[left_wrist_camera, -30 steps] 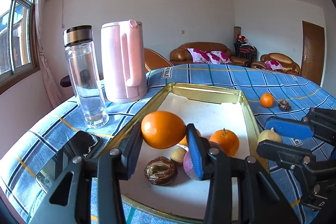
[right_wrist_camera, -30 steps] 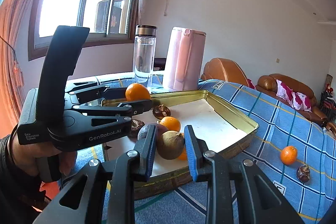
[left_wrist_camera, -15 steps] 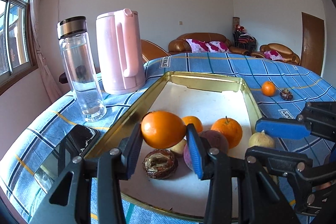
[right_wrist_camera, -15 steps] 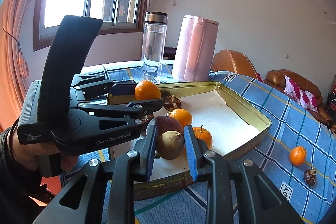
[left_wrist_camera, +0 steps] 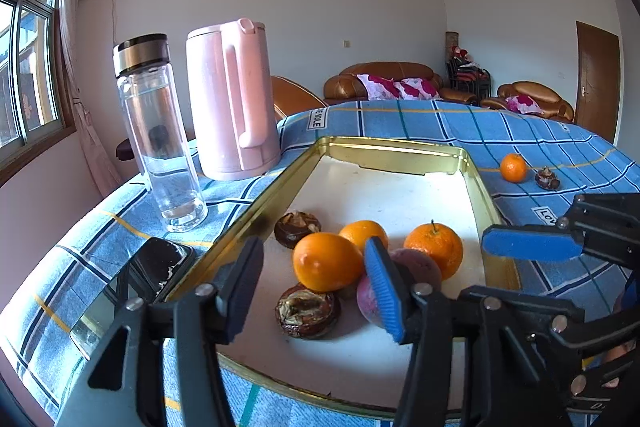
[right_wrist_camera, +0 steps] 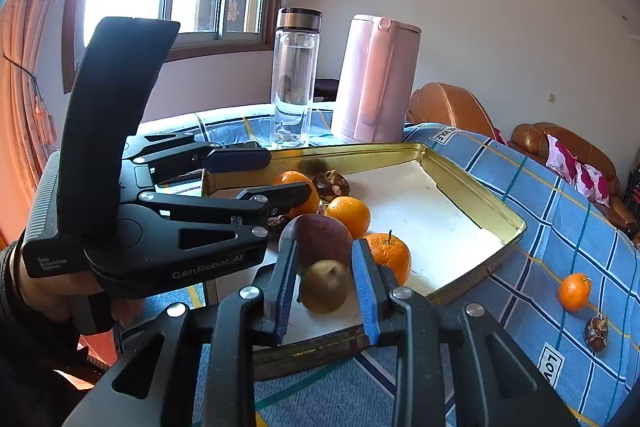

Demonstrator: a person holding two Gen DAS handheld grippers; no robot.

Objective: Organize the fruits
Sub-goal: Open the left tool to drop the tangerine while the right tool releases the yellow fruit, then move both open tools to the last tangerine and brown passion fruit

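Orange (left_wrist_camera: 327, 261), long axis crosswise.

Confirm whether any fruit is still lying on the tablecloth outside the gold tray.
Yes: a small orange and a dark brown fruit lie on the blue checked tablecloth, beyond the gold tray.

Blue plaid table (left_wrist_camera: 440, 123), gold tray (left_wrist_camera: 400, 151), bottle (left_wrist_camera: 160, 131), pink kettle (left_wrist_camera: 232, 107)

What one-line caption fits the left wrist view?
Left gripper opening around an orange in the gold tray, beside other fruit.
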